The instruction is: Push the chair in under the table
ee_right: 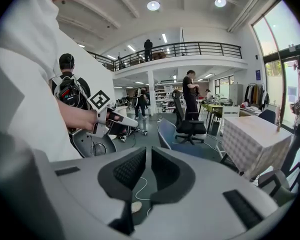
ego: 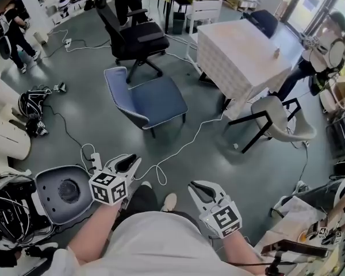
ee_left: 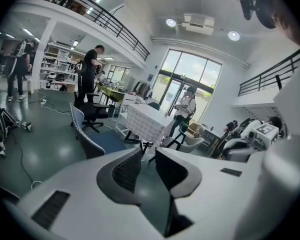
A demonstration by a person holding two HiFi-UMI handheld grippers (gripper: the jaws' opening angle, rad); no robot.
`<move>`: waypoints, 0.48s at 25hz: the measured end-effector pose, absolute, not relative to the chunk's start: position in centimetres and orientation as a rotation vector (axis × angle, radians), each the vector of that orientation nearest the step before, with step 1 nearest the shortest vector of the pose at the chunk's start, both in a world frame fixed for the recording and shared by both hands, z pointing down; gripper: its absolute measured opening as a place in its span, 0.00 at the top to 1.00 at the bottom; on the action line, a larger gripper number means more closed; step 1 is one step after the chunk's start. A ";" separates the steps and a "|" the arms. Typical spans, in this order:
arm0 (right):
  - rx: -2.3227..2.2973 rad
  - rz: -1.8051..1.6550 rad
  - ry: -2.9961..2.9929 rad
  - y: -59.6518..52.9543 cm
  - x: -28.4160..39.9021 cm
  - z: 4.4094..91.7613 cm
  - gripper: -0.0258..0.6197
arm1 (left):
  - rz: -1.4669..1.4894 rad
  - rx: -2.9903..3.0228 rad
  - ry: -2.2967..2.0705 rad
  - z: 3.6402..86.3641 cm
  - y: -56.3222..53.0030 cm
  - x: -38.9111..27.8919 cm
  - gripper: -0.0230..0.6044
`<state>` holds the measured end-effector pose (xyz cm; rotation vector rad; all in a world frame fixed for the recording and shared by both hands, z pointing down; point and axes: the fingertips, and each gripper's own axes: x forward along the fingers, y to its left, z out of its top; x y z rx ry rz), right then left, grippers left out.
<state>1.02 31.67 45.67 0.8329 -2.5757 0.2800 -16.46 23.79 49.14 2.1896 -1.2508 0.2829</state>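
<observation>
A blue chair (ego: 148, 100) (ee_left: 81, 128) (ee_right: 166, 133) stands on the grey floor, apart from the table (ego: 241, 56) (ee_left: 147, 121) (ee_right: 255, 134), which has a white checked cloth. A beige shell chair (ego: 280, 121) (ee_left: 190, 143) with black legs sits at the table's near corner. Both grippers are held low in front of me, well short of either chair. My left gripper (ego: 135, 160) (ee_left: 148, 151) (ee_right: 130, 121) shows a narrow gap with nothing in it. My right gripper (ego: 194, 186) (ee_right: 148, 151) has its pads together and holds nothing.
A black office chair (ego: 132, 36) stands behind the blue one. A white cable (ego: 178, 151) snakes across the floor between me and the chairs. A grey seat shell (ego: 63, 191) lies at my left, bags (ego: 34, 105) beyond it. A person (ego: 325, 50) stands right of the table.
</observation>
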 end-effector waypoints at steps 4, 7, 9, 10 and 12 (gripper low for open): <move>0.857 0.300 -2.561 29.2 2.1 46.3 0.76 | 0.291 2.101 -1.363 50.4 19.1 -18.9 0.73; 0.880 0.302 -2.560 26.5 3.1 46.7 0.76 | 0.279 2.022 -1.434 52.1 14.5 -21.4 0.70; 0.899 0.305 -2.547 24.1 3.9 46.9 0.76 | 0.275 1.960 -1.482 53.5 10.7 -23.6 0.68; 0.910 0.310 -2.534 22.7 4.4 47.0 0.76 | 0.277 1.928 -1.505 54.1 8.7 -24.7 0.67; 0.934 0.326 -2.506 19.6 5.5 46.7 0.76 | 0.287 1.866 -1.554 55.3 4.5 -26.7 0.65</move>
